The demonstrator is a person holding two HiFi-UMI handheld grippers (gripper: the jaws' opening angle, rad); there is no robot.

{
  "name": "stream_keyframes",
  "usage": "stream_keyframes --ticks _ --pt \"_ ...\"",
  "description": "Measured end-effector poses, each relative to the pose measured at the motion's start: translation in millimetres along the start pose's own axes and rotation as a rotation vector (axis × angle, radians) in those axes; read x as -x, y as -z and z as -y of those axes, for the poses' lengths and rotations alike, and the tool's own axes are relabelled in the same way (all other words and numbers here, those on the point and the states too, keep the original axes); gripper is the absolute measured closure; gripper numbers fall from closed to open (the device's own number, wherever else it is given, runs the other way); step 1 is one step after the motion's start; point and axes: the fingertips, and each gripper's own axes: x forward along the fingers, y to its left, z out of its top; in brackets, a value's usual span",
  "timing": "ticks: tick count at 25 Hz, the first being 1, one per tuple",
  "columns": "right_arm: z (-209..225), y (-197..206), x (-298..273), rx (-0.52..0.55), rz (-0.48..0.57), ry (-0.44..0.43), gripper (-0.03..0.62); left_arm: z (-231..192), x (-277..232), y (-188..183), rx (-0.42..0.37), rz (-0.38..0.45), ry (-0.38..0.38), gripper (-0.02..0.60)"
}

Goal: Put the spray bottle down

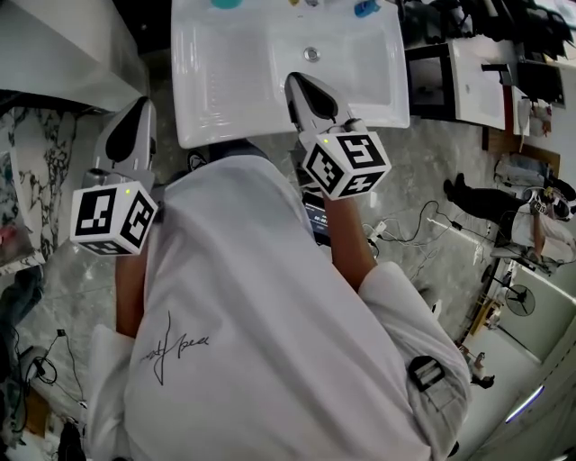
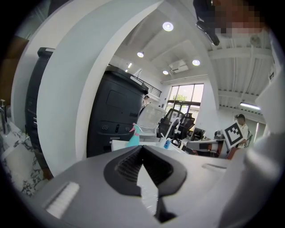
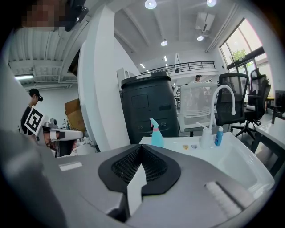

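Head view: person in a white shirt (image 1: 270,342) stands at a white washbasin (image 1: 216,90); drain (image 1: 311,54) visible in the bowl. Grey stone-pattern floor (image 1: 423,171) with cables to the right.

Behind the basin, right gripper view: white pillar (image 3: 95,89) and a black cabinet (image 3: 149,111). A white gooseneck faucet (image 3: 222,95) rises from the basin's rear ledge.

Left tool (image 1: 144,102): held off the basin's left front corner, over the floor, not over the bowl. Left gripper view: jaws together at the tips (image 2: 142,147), nothing between them.

Right tool (image 1: 295,79): reaches over the basin's front rim, tips above the bowl. Right gripper view: jaws closed tip to tip (image 3: 141,146), holding nothing.

Spray bottle (image 3: 156,135): teal body, pink collar, upright on the basin's rear ledge towards its left end, well apart from both tools. Only its edge shows at the top of the head view (image 1: 225,3); also seen past the left tool (image 2: 133,138).

Small blue bottle (image 3: 217,136): upright on the same ledge, just beside the faucet base, well to the right of the spray bottle.
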Motion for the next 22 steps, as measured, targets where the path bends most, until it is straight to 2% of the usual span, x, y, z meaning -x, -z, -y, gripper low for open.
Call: stream_keyframes --ticks 11,22 --pt "-1.0 -0.4 9.5 -0.002 -0.013 -0.059 0.600 11.6 -0.2 2.0 0.001 -0.009 0.003 0.580" --pt "1.6 -0.2 4.9 0.001 -0.023 -0.066 0.600 11.6 -5.9 4.3 0.008 -0.014 0.011 0.578"
